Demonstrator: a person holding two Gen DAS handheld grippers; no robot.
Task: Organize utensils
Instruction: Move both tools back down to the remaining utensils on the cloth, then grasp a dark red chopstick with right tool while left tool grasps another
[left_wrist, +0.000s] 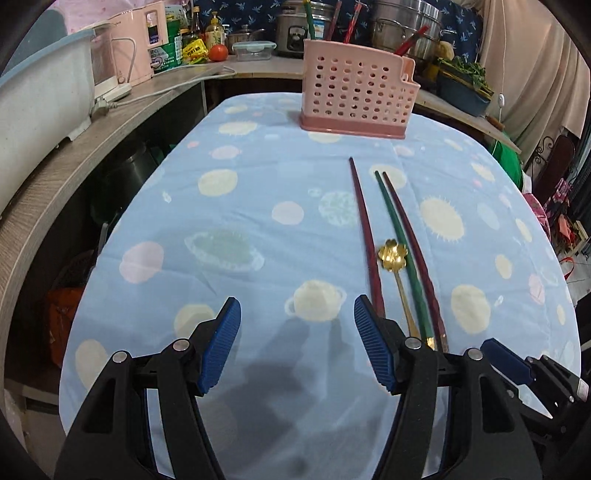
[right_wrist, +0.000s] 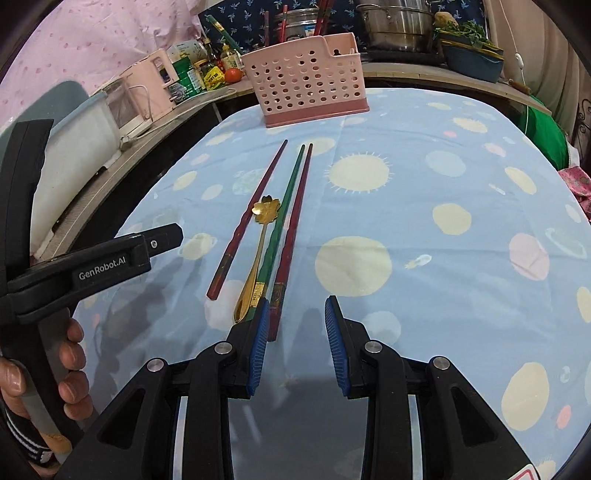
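A pink perforated utensil holder (left_wrist: 356, 94) (right_wrist: 308, 83) stands at the table's far end with several chopsticks in it. On the blue cloth lie two dark red chopsticks (left_wrist: 365, 236) (right_wrist: 291, 229), a green chopstick (left_wrist: 400, 236) (right_wrist: 284, 206) and a gold flower-shaped spoon (left_wrist: 392, 255) (right_wrist: 264, 212), side by side. My left gripper (left_wrist: 297, 343) is open and empty, just left of the chopsticks' near ends. My right gripper (right_wrist: 295, 339) is open and empty at their near ends, its left finger (right_wrist: 258, 343) over the green chopstick's end.
The table (left_wrist: 240, 206) has a blue planet-print cloth. A counter to the left and back holds a pink kettle (left_wrist: 138, 40), bottles, a tomato, pots and a blue tub (left_wrist: 40, 96). The left gripper's body (right_wrist: 92, 266) shows in the right wrist view.
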